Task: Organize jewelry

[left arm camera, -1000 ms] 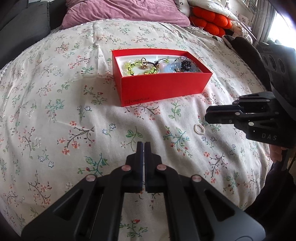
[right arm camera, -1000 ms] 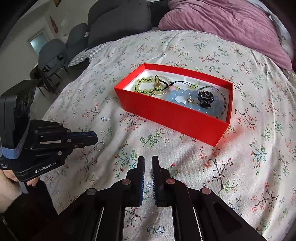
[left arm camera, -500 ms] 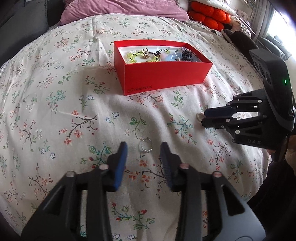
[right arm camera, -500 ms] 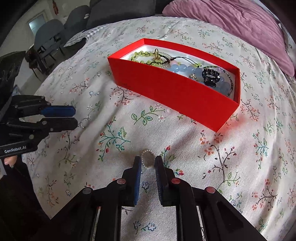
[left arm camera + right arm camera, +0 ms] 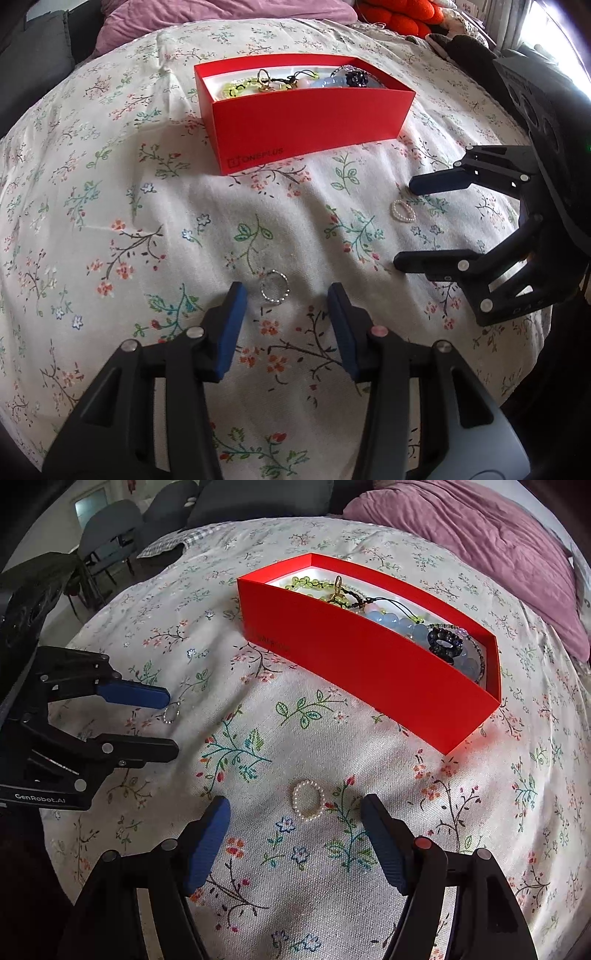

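Left gripper (image 5: 284, 293) spread wide over one silver ring (image 5: 274, 291) lying on the floral bedspread (image 5: 110, 184), holding nothing; right gripper (image 5: 295, 808) equally wide around one pearl ring (image 5: 308, 800), also empty. Between and beyond, one red box (image 5: 306, 125) with bead bracelets inside. "ONEPLUS" lettering legible only from left wrist; grey chairs (image 5: 110, 528) seen only from right.
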`<state>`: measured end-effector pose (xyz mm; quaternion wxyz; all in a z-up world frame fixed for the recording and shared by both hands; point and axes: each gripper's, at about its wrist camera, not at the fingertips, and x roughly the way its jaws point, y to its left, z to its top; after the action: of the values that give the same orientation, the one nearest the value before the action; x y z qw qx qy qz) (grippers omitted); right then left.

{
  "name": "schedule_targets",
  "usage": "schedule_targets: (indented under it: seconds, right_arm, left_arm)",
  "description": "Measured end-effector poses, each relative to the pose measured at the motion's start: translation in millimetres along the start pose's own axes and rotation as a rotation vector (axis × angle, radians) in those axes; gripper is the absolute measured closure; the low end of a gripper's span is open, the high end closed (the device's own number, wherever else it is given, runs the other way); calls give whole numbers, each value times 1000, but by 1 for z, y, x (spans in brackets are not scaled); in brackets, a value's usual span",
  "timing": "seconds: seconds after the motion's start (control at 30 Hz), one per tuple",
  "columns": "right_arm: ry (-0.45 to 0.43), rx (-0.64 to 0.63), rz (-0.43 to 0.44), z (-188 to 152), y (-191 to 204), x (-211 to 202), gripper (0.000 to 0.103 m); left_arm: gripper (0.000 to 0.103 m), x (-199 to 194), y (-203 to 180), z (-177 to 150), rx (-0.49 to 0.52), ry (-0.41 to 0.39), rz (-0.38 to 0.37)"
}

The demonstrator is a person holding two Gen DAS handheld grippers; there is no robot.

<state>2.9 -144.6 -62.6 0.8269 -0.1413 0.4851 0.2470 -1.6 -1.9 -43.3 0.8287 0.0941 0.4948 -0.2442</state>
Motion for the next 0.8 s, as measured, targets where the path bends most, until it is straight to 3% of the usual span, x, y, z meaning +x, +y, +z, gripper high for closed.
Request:
schedule_targets:
  seconds: [0.1, 0.17, 0.3, 0.47, 0.8]
  right_arm:
    - [-4, 17, 18, 2, -1, 2, 36]
    - [-1, 25, 46, 4, -1, 1, 51]
    - [2, 43, 87, 4, -1, 2, 65]
    - [8, 77, 129, 5, -6, 3, 90]
    - [4, 145, 175, 7, -16, -5, 98]
  left_arm:
    - [64, 0, -2, 0, 2, -4, -1]
    - [72, 0, -4, 1, 7, -2, -6]
    - [85, 1, -9, 2, 28, -1, -17]
    - [86, 1, -10, 2, 31, 0, -15]
    - [87, -4, -8, 4, 21, -3, -14]
